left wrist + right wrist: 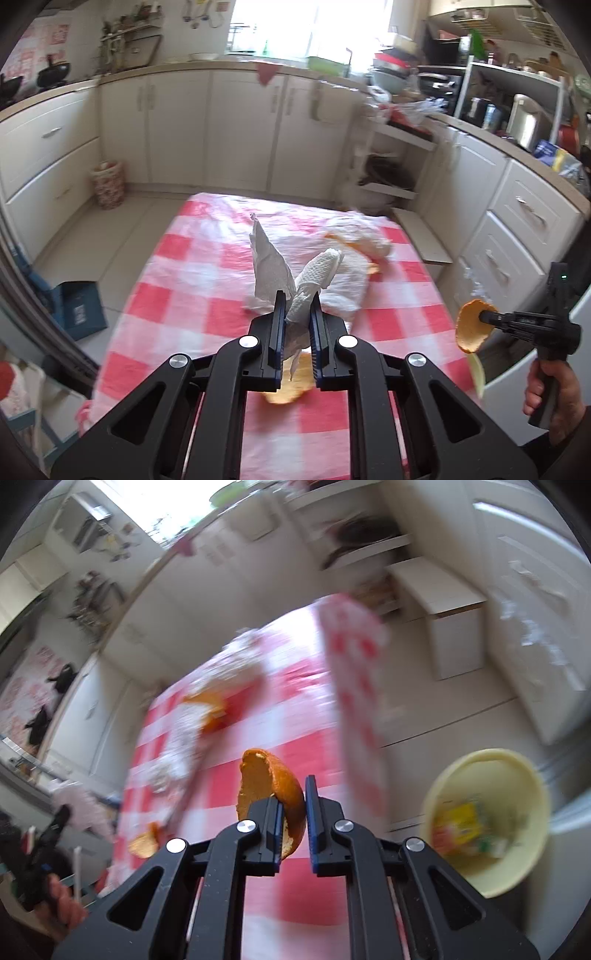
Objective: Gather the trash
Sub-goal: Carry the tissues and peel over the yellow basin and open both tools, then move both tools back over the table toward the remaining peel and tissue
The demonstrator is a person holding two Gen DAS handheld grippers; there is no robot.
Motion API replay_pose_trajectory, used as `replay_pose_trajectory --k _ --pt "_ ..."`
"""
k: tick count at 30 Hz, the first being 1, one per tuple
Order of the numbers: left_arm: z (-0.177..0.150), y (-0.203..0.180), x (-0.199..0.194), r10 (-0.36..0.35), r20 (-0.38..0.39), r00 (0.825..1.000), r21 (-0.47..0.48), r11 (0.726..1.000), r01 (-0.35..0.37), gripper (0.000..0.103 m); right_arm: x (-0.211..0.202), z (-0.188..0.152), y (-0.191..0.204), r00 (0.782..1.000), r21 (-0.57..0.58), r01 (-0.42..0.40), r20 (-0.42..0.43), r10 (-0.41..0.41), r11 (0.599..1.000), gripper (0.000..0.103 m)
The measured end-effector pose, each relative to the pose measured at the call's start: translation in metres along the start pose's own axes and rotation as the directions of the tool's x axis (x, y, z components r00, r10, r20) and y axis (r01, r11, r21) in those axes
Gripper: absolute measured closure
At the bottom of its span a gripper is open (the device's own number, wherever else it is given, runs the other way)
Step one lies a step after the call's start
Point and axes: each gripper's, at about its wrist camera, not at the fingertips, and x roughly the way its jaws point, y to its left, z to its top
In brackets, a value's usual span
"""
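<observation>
Only the right wrist view shows the pale yellow bowl (476,871) beyond the checked cloth's edge, wrappers lying inside it. Only the left wrist view shows the crumpled white bag (354,229) and another peel (286,387) lying on the counter (177,295). The left hand-held gripper (297,314) is clamped on a white paper towel (273,273), lifted clear of the cloth. The right hand-held gripper (294,801) is closed on a curved orange peel (266,779), seen from the left view hanging beyond the counter's right edge.
</observation>
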Motion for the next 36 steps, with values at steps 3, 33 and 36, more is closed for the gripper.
replay_pose_trajectory --k 3,33,36 --pt "-0.002 -0.033 0.008 -0.084 -0.027 0.996 0.034 0.996 0.085 0.092 -0.014 0.003 -0.039 0.988 0.019 0.149 0.03 -0.15 0.989 0.091" --pt "-0.085 -0.324 0.157 -0.232 -0.456 0.859 0.162 0.928 0.336 0.048 -0.098 0.05 -0.083 0.933 0.221 -0.199 0.341 0.115 0.955 0.037" --pt "-0.07 -0.292 0.13 -0.202 -0.407 0.891 0.185 0.937 0.297 0.045 -0.093 0.05 -0.066 0.933 0.197 -0.221 0.33 0.148 0.955 0.037"
